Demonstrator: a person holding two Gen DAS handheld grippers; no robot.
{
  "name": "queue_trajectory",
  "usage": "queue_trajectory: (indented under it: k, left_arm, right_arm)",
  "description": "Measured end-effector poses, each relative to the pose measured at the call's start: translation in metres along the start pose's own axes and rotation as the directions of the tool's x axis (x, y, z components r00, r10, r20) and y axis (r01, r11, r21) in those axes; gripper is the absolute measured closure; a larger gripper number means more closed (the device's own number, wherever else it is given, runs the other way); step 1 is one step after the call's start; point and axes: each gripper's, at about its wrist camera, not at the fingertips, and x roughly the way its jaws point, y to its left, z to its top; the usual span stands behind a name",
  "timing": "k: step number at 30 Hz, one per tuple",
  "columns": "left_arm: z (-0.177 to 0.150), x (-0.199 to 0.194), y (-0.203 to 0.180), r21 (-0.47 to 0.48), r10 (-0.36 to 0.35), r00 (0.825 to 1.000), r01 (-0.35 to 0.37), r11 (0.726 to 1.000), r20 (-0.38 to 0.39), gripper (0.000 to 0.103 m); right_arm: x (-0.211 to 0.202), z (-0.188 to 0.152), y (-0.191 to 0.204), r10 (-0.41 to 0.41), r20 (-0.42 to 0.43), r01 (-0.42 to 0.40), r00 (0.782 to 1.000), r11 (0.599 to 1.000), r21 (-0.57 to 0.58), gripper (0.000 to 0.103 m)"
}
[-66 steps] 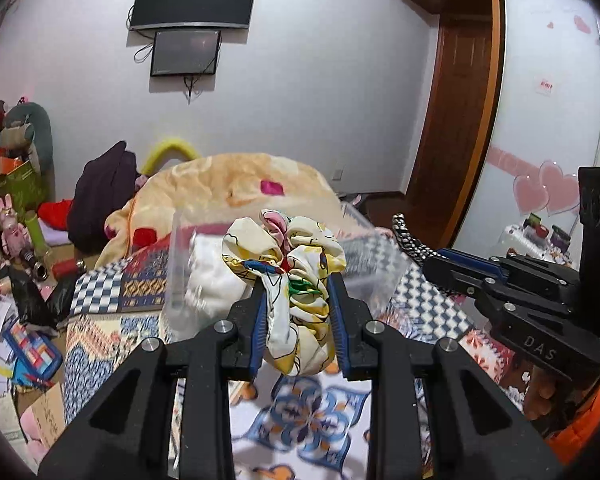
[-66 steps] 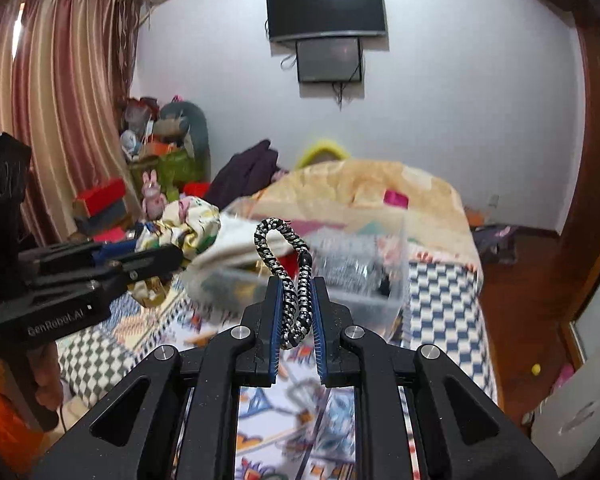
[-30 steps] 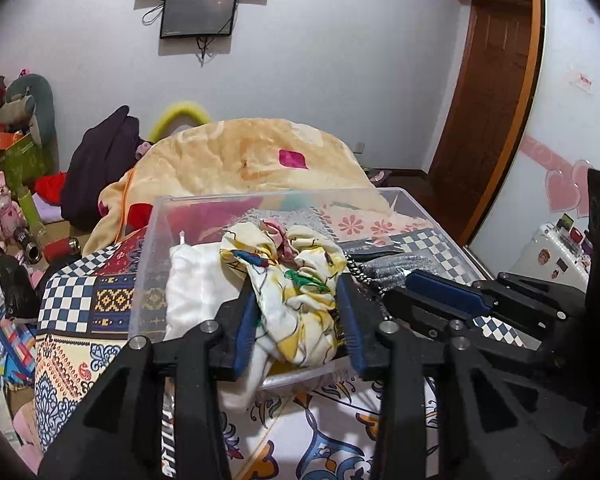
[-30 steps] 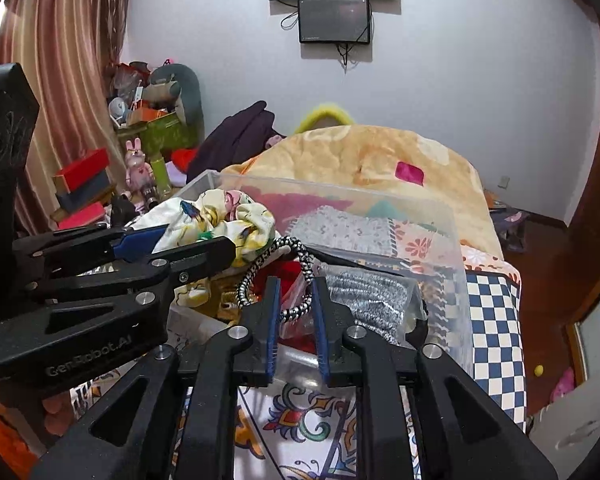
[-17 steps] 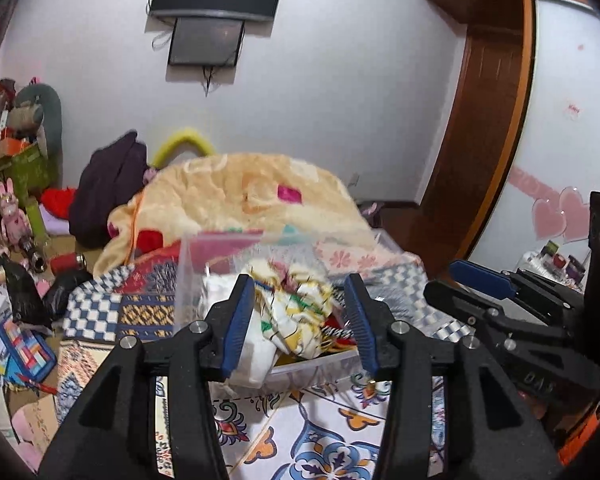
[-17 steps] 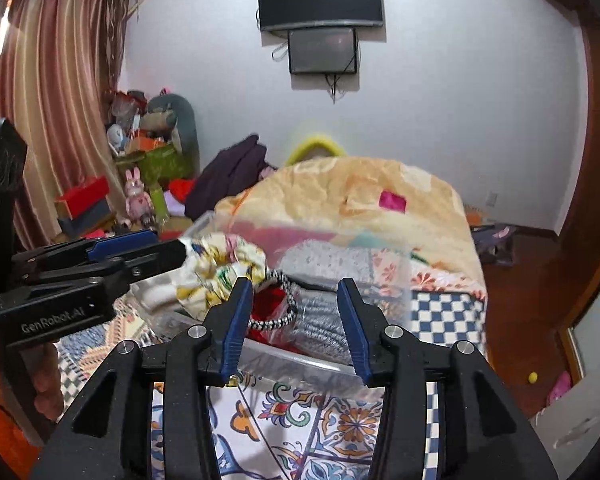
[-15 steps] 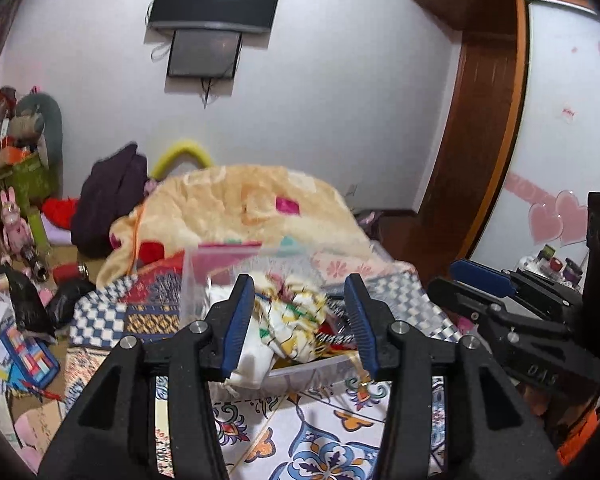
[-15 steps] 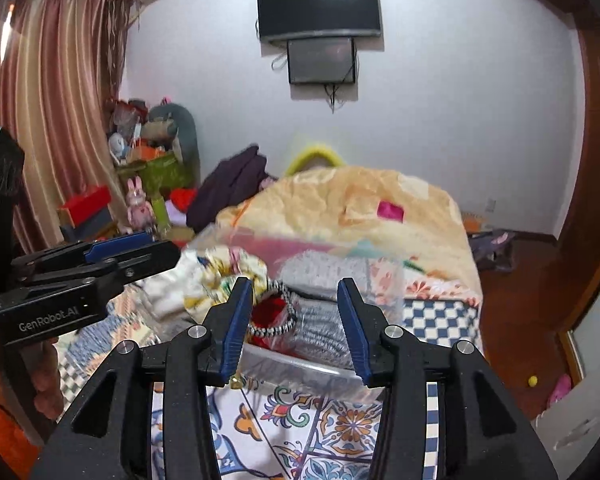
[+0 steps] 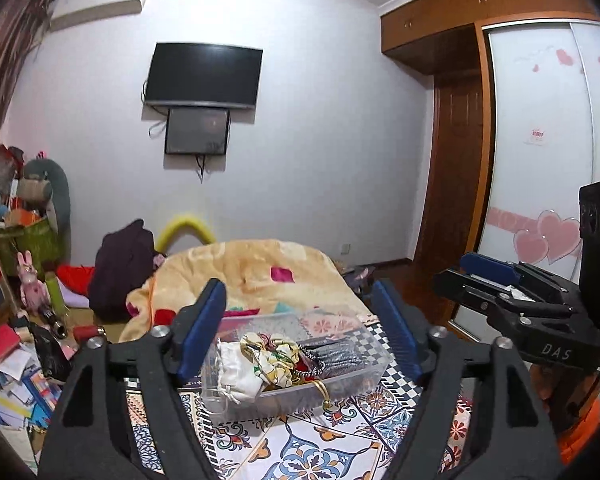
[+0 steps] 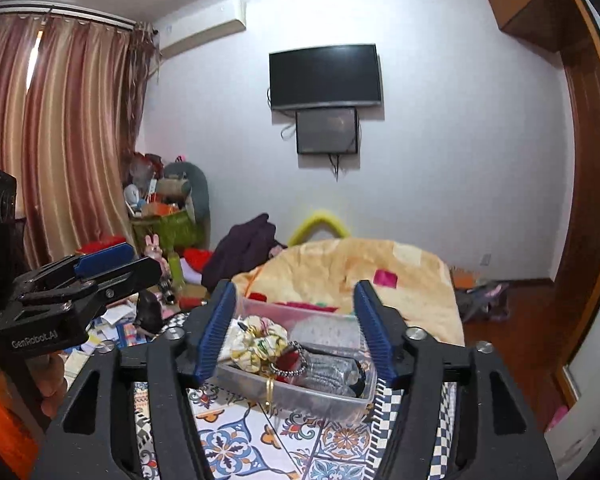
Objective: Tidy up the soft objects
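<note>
Both tools are now standing wide and empty, pulled back. The left gripper (image 9: 300, 328) has let go of the yellow floral fabric scrunchie (image 9: 272, 356); the right gripper (image 10: 296, 328) has dropped the black-and-white braided band (image 10: 290, 362). Both are lying in the clear plastic bin (image 9: 374, 364), lower centre; this deposit looks finished.

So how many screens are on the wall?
2. A big black TV hangs high on the white wall, and a smaller dark screen sits right beneath it, cables dangling below. Both are off.
</note>
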Motion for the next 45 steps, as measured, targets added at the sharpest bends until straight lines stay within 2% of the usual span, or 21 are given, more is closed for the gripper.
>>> queue_trajectory:
  k: [4, 8, 12, 15, 45]
  left_arm:
    - [0.002, -0.013, -0.002, 0.001, 0.002, 1.000, -0.002, 1.000, 0.021, 0.009]
    - [0.002, -0.022, -0.004, 0.007, 0.008, 0.999, -0.009, 1.000, 0.034, 0.007]
    - [0.001, -0.024, -0.007, 0.012, 0.012, 0.999, -0.012, 1.000, 0.040, 0.003]
    - [0.000, -0.024, -0.009, 0.022, 0.015, 0.999, -0.016, 1.000, 0.040, 0.002]
    - [-0.005, -0.026, -0.009, 0.015, 0.009, 0.999, -0.009, 1.000, 0.031, 0.000]
  right_arm:
    - [-0.008, 0.001, 0.004, -0.004, 0.030, 0.004, 1.000, 1.000, -0.003, 0.023]
    - [-0.010, 0.001, 0.006, -0.008, 0.042, 0.009, 0.999, 1.000, -0.004, 0.019]
    - [-0.012, 0.000, 0.006, -0.015, 0.056, 0.015, 0.998, 1.000, 0.003, 0.005]
    - [-0.015, -0.003, 0.007, -0.021, 0.064, 0.021, 0.998, 1.000, 0.004, 0.000]
    - [-0.020, -0.013, 0.002, -0.035, 0.054, 0.034, 0.998, 0.999, 0.024, 0.000]
